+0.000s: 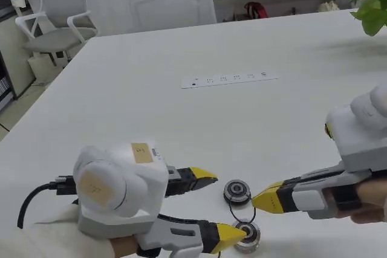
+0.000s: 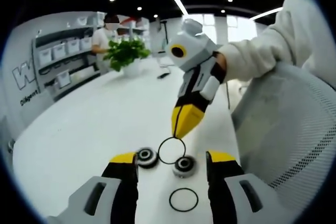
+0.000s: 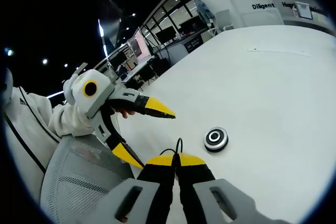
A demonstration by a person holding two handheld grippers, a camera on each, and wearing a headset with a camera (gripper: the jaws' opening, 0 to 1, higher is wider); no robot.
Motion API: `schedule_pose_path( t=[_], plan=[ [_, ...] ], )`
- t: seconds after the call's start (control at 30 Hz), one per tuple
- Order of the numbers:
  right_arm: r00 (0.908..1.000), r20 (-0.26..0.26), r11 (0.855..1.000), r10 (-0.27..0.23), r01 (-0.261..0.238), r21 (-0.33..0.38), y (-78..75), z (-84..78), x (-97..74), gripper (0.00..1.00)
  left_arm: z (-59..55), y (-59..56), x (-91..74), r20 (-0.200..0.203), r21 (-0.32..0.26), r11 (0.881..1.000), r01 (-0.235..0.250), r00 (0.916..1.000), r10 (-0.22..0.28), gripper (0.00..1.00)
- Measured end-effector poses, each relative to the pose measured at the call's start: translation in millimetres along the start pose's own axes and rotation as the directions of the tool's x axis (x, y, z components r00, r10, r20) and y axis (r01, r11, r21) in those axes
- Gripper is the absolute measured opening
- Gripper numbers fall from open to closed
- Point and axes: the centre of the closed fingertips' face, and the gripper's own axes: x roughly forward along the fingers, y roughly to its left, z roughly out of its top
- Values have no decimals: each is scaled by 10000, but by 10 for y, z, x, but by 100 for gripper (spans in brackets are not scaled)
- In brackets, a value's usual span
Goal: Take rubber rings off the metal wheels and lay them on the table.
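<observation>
Two metal wheels sit near the table's front edge, one (image 1: 237, 190) farther and one (image 1: 247, 235) nearer. My right gripper (image 1: 257, 200) comes in from the right, shut on a thin black rubber ring (image 1: 231, 211) that hangs between the wheels. In the left gripper view that held ring (image 2: 159, 150) dangles from the right gripper (image 2: 184, 129) above the wheels (image 2: 146, 157) (image 2: 184, 165). A second ring (image 2: 169, 199) lies flat on the table. My left gripper (image 1: 225, 205) is open, with one jaw on each side of the wheels. The right gripper view has one wheel (image 3: 216, 138).
A white power strip (image 1: 230, 79) lies mid-table. Office chairs (image 1: 57, 10) (image 1: 172, 7) stand at the far edge, and a green plant (image 1: 369, 4) is at the far right. A person stands by the shelves (image 2: 105, 35).
</observation>
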Motion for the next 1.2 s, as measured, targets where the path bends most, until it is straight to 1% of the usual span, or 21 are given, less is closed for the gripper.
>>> schedule_pose_path(
  t=[0.07,0.13,0.3,0.4,0.47,0.5,0.57,0.63,0.7,0.83,0.9,0.97,1.03,1.13,1.2],
  plan=[
    [9999,105,10000,10,-10,5,10,25,-8,0,4,29,-40,-22,-47,9999,-96,10000,95,56],
    [9998,176,10000,2,-2,-7,16,45,-14,0,-12,64,-87,-130,62,9996,-264,9996,264,58],
    [9991,426,10000,3,-4,14,36,105,-35,0,-23,84,-187,-171,73,9992,-386,9991,387,61],
    [9987,511,10000,30,-30,-5,52,128,-33,0,-57,86,-236,-292,165,9991,-398,9988,403,63],
    [9986,534,10000,58,-57,-8,64,135,-28,0,-107,109,-279,-469,201,9988,-453,9978,462,65],
    [9985,537,10000,71,-70,-25,72,136,-26,0,-114,115,-290,-481,202,9987,-465,9977,474,65],
    [9985,541,9999,109,-107,-47,87,140,-19,0,-138,155,-368,-424,26,9982,-595,9973,595,65],
    [9983,558,9999,140,-136,-67,102,149,-14,0,-138,167,-438,-187,-324,9971,-689,9975,684,66],
    [9981,589,9998,200,-197,-64,118,160,-7,0,-172,179,-499,-150,-440,9955,-839,9964,833,65],
    [9973,649,9994,331,-325,-100,184,188,12,0,-237,176,-592,-165,-658,9920,-1076,9941,1068,65],
    [9967,694,9990,428,-420,-126,225,207,23,0,-289,197,-631,-274,-779,9894,-1222,9923,1204,66],
    [9958,737,9985,534,-523,-176,275,227,39,0,-332,213,-658,-311,-1024,9864,-1286,9915,1260,68],
    [9954,738,9980,606,-590,-226,310,231,56,0,-359,223,-673,-299,-1132,9843,-1357,9906,1331,70],
    [9953,605,9968,762,-745,-298,370,203,103,0,-398,212,-683,-332,-1212,9833,-1355,9906,1324,71],
    [9953,496,9960,837,-820,-359,397,181,130,0,-447,168,-670,-407,-1289,9844,-1199,9925,1155,73]
  ],
)
